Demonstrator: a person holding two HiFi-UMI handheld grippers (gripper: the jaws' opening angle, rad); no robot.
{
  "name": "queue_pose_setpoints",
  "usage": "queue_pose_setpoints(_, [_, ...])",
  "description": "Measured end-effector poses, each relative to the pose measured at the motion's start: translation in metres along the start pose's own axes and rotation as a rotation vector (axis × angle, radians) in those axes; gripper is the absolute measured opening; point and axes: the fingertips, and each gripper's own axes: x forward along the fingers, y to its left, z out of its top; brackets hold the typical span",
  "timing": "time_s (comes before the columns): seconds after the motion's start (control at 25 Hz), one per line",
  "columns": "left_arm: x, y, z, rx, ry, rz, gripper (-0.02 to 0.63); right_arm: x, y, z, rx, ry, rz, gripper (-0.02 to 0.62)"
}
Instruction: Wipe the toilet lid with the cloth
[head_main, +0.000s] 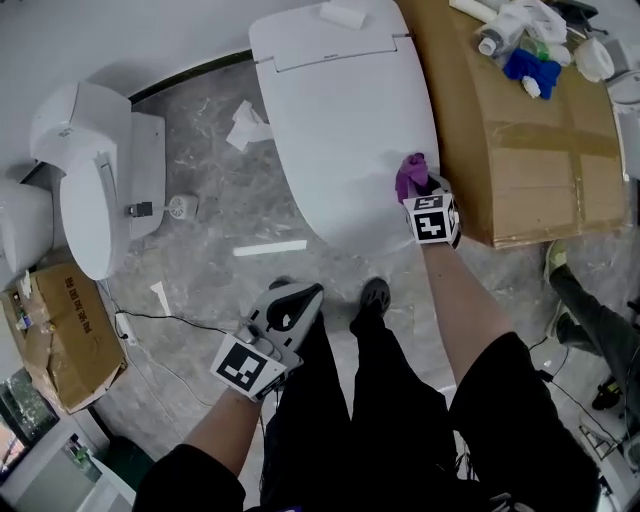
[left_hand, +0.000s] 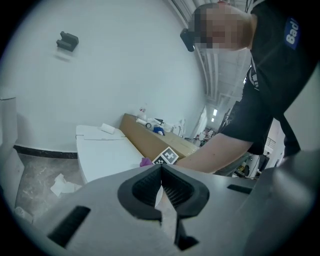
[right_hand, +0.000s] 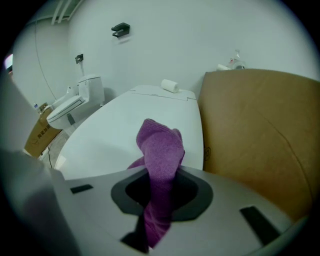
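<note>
The right gripper (head_main: 420, 192), its jaws clamped on the purple cloth (head_main: 410, 174), is at the toilet lid's (head_main: 340, 120) near right edge. The lid stretches ahead-left. The left gripper (head_main: 298, 292) has its jaws closed and empty.

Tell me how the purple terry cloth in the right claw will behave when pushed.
The purple terry cloth looks floppy: it bunches and folds above the right claw. Its nubby pile should drag rather than slide on the smooth white toilet lid.
</note>
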Motion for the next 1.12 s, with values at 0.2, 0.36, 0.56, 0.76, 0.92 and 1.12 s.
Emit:
queue_pose_setpoints(0.2, [0.001, -0.022, -0.001, -0.016, -0.041, 0.015, 0.017, -0.003, 0.005, -0.007, 0.065, -0.028, 0.013, 0.075])
queue_pose_setpoints(0.36, [-0.022, -0.022, -0.019, -0.036, -0.037, 0.035, 0.017, -0.004, 0.064, -0.006, -0.007, -0.047, 0.096, 0.075])
queue_pose_setpoints(0.56, [-0.064, -0.016, -0.032, -0.012, -0.022, 0.032, 0.017, -0.014, 0.138, 0.002, -0.076, -0.068, 0.149, 0.075])
queue_pose_setpoints(0.76, [-0.103, -0.005, -0.038, 0.005, -0.024, 0.049, 0.017, -0.022, 0.202, -0.001, -0.110, -0.063, 0.201, 0.075])
queue_pose_setpoints(0.92, [-0.117, -0.009, -0.046, 0.011, -0.015, 0.040, 0.017, -0.031, 0.213, -0.012, -0.113, -0.063, 0.203, 0.075])
queue_pose_setpoints(1.12, [-0.122, -0.019, -0.046, 0.020, -0.019, 0.013, 0.017, -0.044, 0.167, -0.047, -0.033, -0.004, 0.110, 0.075])
